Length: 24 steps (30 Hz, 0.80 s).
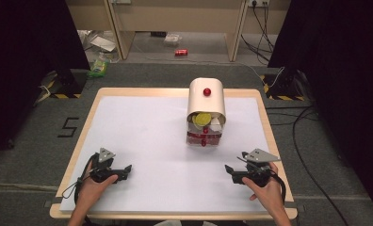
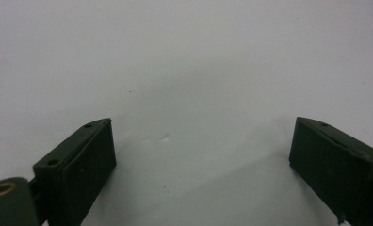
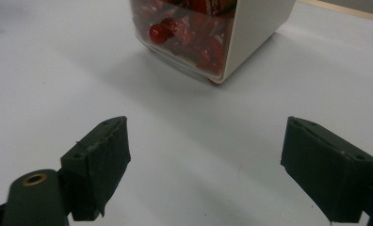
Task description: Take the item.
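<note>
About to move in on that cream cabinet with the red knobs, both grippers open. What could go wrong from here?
1. The cabinet stands free on the white mat; a one-sided pull on a red knob may slide or tip it.
2. The knobs are small; the right gripper with its wide-open jaws could miss or slip off.
3. The left gripper sits far off, so bracing the cabinet needs a long reach.

Cream round-topped container [image 1: 206, 101] upright at the table's far centre, red-filled clear drawers.
</note>
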Tool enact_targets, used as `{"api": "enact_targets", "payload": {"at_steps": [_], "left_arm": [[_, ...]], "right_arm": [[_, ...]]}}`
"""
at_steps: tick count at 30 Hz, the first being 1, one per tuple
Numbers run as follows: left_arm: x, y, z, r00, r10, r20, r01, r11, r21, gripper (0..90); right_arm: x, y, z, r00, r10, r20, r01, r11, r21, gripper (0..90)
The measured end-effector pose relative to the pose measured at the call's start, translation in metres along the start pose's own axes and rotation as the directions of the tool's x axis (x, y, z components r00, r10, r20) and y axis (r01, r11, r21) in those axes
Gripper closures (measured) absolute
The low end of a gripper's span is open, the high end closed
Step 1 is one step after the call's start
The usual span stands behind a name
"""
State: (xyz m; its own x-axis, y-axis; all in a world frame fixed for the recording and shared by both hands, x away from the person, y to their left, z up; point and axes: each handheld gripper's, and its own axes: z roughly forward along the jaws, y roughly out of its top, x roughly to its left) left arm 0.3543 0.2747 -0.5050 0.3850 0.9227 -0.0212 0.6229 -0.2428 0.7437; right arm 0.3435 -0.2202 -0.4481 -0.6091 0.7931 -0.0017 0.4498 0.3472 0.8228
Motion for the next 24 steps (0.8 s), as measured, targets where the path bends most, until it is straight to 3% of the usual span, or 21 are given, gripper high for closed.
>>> {"api": "enact_targets", "payload": {"at_steps": [24], "left_arm": [[0.0, 0.0, 0.0, 1.0, -0.001, 0.001, 0.001, 1.0, 0.001, 7.0]], "right_arm": [[0.031, 0.053, 0.001, 0.9933, -0.092, -0.07, 0.088, 0.994, -0.062, 19.8]]}}
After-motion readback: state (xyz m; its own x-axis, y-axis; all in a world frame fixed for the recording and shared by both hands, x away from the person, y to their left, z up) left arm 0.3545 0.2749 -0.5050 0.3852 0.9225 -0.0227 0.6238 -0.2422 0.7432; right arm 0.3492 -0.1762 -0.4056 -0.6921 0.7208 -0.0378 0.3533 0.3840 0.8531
